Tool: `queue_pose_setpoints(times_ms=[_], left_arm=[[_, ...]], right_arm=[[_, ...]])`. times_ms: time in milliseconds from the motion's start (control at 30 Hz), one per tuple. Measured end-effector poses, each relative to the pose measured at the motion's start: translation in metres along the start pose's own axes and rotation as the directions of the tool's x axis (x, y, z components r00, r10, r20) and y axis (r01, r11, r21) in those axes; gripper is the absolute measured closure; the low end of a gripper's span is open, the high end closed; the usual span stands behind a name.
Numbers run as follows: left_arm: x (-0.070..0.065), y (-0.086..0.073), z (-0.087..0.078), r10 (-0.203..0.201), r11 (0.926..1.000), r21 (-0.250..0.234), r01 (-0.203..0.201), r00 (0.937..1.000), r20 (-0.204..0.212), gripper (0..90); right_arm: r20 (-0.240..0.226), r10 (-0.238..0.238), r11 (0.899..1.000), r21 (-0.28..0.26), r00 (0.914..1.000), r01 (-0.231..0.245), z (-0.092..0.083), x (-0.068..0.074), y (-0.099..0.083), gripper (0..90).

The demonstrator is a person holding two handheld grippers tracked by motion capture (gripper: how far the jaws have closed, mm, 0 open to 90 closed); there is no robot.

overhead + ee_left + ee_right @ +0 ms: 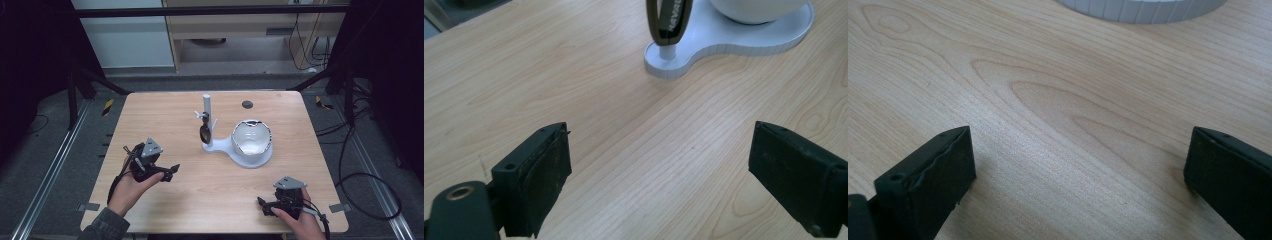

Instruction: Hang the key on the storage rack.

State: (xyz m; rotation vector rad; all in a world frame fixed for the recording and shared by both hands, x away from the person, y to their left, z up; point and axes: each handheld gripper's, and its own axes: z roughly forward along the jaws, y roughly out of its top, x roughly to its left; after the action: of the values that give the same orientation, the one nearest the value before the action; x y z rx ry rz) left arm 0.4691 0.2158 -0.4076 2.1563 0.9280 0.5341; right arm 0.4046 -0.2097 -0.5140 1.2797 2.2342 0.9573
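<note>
Your left claw (170, 171) sits low over the tabletop (165, 110) at about eight o'clock from the white stand (240, 152), its jaws spread wide with only bare wood between them; in the left gripper view (659, 175) nothing touches either pad. It faces the stand, which lies a short way off, with the dark sunglasses (205, 133) hanging on the upright post (207, 107) and the white bowl (251, 137) resting on the round base at the post's three o'clock. Your right claw (263, 206) rests near the tabletop's front edge, at about five o'clock from the stand, jaws also fully apart and holding nothing; the right gripper view (1078, 175) shows bare wood grain between them and the stand's ribbed rim at twelve o'clock.
</note>
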Motion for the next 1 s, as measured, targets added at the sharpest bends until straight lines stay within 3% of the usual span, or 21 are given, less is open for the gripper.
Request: queue_pose_setpoints(times_ms=[433,800,1000], left_arm=[[0.024,-0.036,0.011,-0.054,0.9969,0.055,0.055,0.9983,-0.020,9.1],[0.038,-0.057,0.014,-0.057,0.9930,0.101,0.060,0.9979,-0.032,7.1],[0.044,-0.069,0.019,-0.080,0.9888,0.123,0.085,0.9957,-0.046,6.3]], right_arm=[[0.001,0.001,1.000,0.000,1.0000,-0.001,0.000,0.000,0.000,0.4],[0.002,0.003,1.000,0.001,1.0000,-0.003,0.000,0.000,0.000,0.4],[0.003,0.004,1.000,0.001,1.0000,-0.004,0.000,0.000,0.000,0.4]])
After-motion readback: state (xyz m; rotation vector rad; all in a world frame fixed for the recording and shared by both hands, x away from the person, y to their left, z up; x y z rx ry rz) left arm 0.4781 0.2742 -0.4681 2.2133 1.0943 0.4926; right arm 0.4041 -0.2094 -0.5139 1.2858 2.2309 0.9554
